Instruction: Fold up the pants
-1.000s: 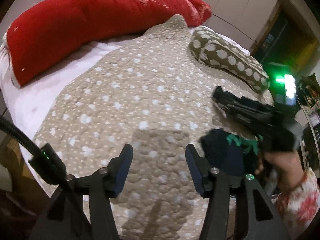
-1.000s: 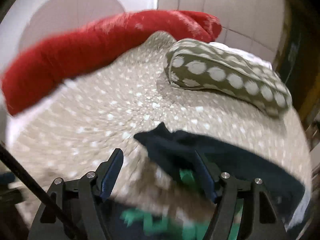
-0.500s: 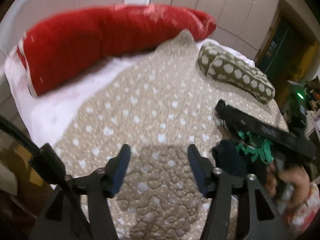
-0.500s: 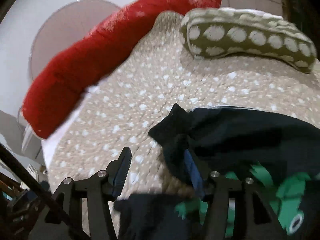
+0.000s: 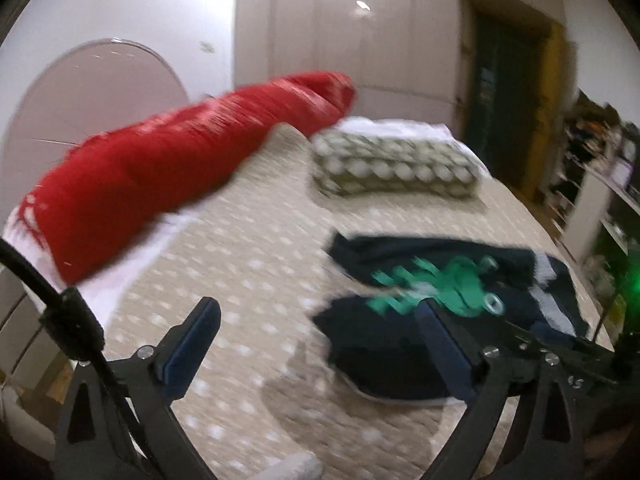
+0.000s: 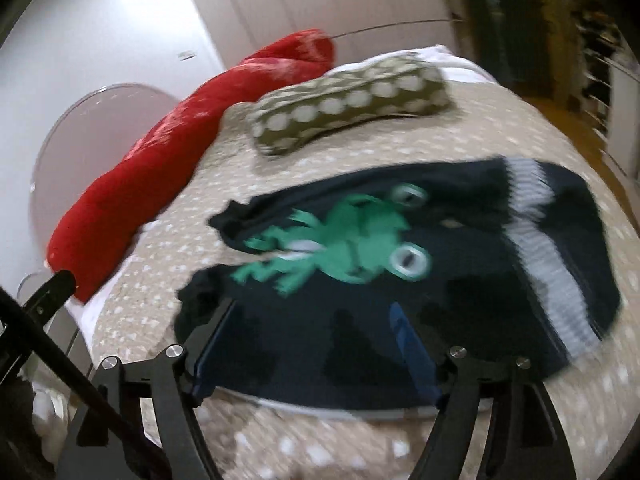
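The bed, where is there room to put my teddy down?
The biggest bare patch of the spotted bedspread lies between the red bolster and the dark pants. A narrower strip runs between the pants and the dotted pillow. The pants' side is crowded; the opening left gripper hangs empty there.

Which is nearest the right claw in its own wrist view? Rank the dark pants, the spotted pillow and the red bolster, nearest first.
1. Dark pants: directly ahead of the right claw, spread on the bedspread.
2. Spotted pillow: beyond the pants, toward the head of the bed.
3. Red bolster: farthest, back left along the bed's edge.
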